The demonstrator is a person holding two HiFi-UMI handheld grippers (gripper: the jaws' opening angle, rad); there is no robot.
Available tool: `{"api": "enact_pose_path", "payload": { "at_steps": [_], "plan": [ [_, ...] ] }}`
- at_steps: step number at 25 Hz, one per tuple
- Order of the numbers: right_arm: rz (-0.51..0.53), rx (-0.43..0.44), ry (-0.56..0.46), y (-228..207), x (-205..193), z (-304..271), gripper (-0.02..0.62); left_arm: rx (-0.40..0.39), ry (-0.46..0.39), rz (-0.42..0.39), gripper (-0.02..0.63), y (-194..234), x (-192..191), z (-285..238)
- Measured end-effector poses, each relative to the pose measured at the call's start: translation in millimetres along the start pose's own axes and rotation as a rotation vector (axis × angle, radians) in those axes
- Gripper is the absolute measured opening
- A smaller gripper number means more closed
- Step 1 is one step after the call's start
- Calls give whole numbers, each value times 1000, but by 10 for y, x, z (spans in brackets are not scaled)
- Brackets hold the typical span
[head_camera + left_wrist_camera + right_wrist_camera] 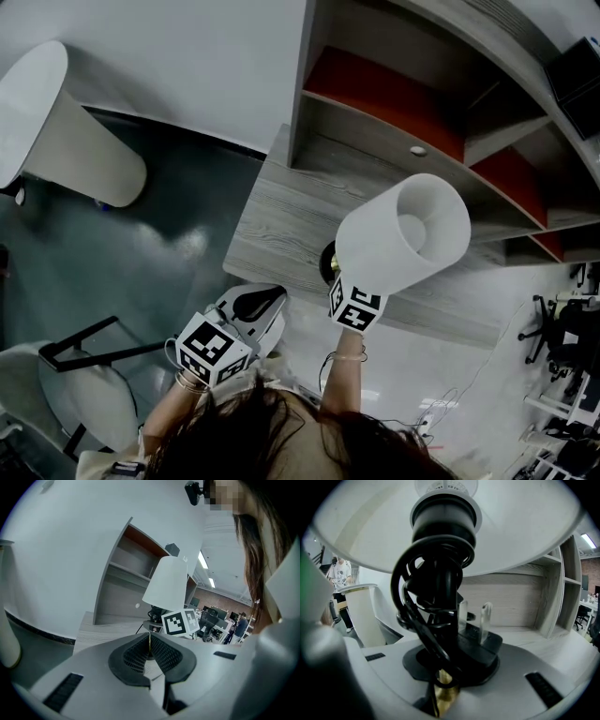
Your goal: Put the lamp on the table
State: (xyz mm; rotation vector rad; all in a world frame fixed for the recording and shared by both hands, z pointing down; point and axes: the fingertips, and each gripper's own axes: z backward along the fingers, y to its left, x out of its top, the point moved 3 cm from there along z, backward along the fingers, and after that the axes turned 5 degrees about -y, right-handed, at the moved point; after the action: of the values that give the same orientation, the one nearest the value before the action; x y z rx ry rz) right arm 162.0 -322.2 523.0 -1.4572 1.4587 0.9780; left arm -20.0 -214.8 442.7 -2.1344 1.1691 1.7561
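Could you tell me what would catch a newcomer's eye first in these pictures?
The white-shaded lamp stands out first, clamped by its stem in the right gripper over the grey wooden table, its black cord wound round the stem. Behind it stands a shelf unit with red back panels.

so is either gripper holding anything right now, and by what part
The right gripper holds the lamp by its brass stem, below the wound black cord. The left gripper is shut and empty.
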Motion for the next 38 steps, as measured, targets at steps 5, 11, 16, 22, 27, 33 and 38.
{"api": "enact_pose_path", "payload": {
  "at_steps": [5,11,16,22,27,33,38],
  "plan": [
    [-4,8,10,35,-55,-135,81,14,10,8,18,89,-8,-41],
    [-12,18,21,84,-130,-251,81,20,35,5,18,131,-47,-74],
    [-12,24,28,123,-194,-307,81,33,40,6,18,180,-61,-100],
    [-11,26,29,129,-208,-346,81,32,55,9,18,180,-72,-112],
    [-14,24,23,138,-219,-329,81,24,58,12,18,167,-93,-114],
    [-4,33,6,151,-251,-314,81,13,65,9,18,138,-136,-131],
    [5,40,-3,161,-273,-300,81,1,59,5,18,93,-112,-134]
  ]
}}
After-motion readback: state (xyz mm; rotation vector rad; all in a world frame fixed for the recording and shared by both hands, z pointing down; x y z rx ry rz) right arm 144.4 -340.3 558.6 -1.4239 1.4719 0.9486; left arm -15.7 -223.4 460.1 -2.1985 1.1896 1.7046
